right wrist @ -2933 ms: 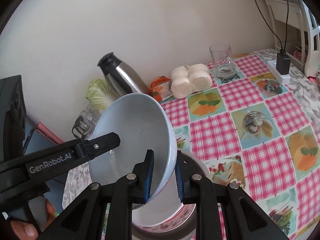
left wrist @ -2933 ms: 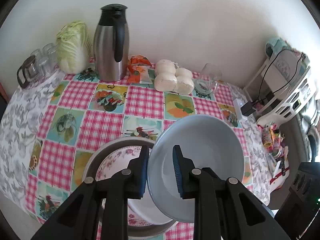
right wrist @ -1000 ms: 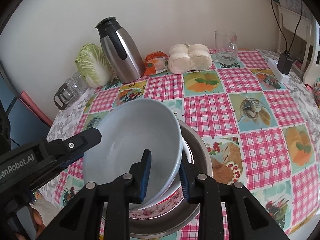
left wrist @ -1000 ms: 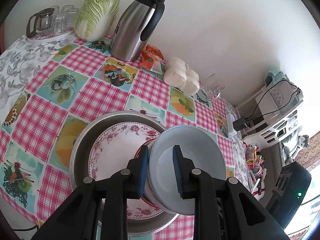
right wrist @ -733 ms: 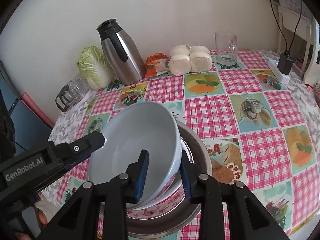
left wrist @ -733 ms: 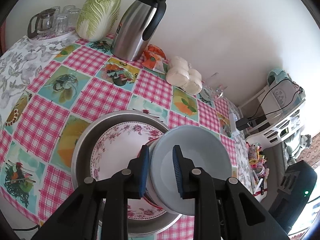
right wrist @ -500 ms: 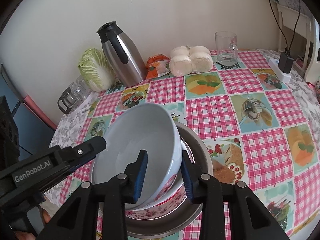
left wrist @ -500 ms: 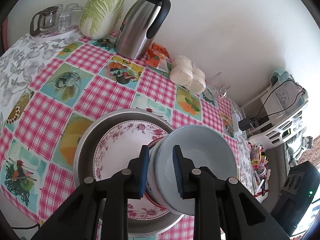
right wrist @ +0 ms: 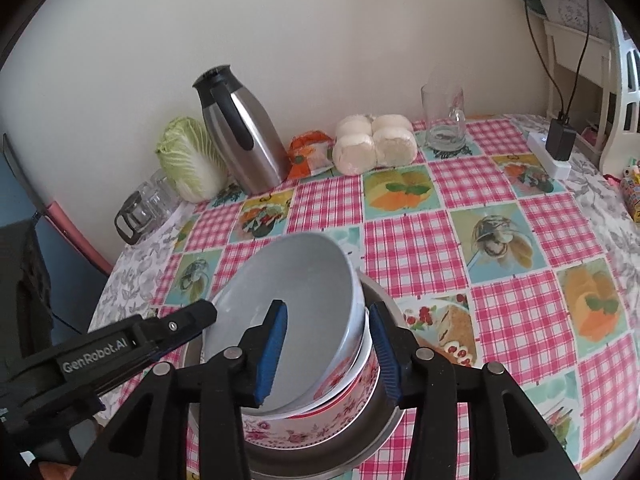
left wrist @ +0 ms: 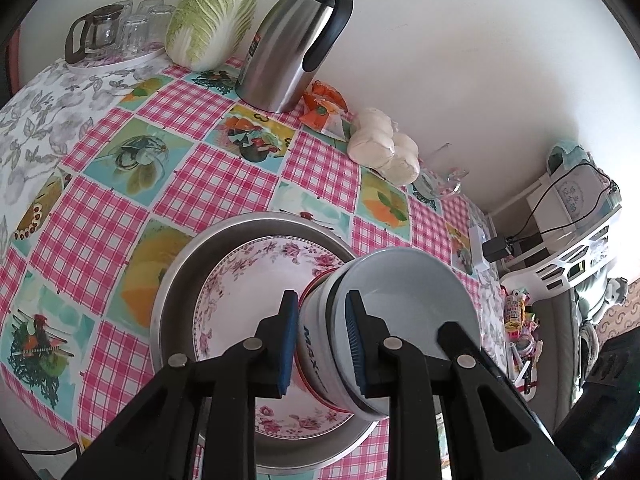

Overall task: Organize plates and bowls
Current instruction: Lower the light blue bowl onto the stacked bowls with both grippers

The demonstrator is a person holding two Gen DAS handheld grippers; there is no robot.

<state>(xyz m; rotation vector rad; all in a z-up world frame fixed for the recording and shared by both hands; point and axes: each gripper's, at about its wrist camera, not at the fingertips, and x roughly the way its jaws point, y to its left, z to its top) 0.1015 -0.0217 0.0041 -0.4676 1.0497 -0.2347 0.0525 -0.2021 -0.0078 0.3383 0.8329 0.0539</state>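
A pale blue bowl [left wrist: 408, 292] [right wrist: 288, 292] rests tilted on a stack of floral, red-rimmed bowls [right wrist: 352, 380]. The stack stands on a floral plate [left wrist: 248, 280] inside a metal basin [left wrist: 176, 280] [right wrist: 384, 432]. My left gripper [left wrist: 322, 338] is shut on the blue bowl's near wall, one pad inside and one outside. One of its fingers [right wrist: 176, 324] shows at the bowl's left rim in the right wrist view. My right gripper [right wrist: 328, 344] straddles the bowl's right rim. Its jaws are opening, and neither pad presses on the wall.
Along the wall stand a steel thermos [left wrist: 292, 40] [right wrist: 244, 144], a cabbage [left wrist: 212, 12], a tray of glasses [left wrist: 112, 32], an orange packet [left wrist: 320, 108], bagged buns [left wrist: 384, 148] and a glass mug [right wrist: 444, 120]. A power strip [right wrist: 552, 148] lies at the table's right edge, beside a white rack [left wrist: 572, 240].
The blue bowl came down from the air onto the bowl stack in the basin. The right gripper's jaws have spread away from its rim. The left gripper's hold looks unchanged.
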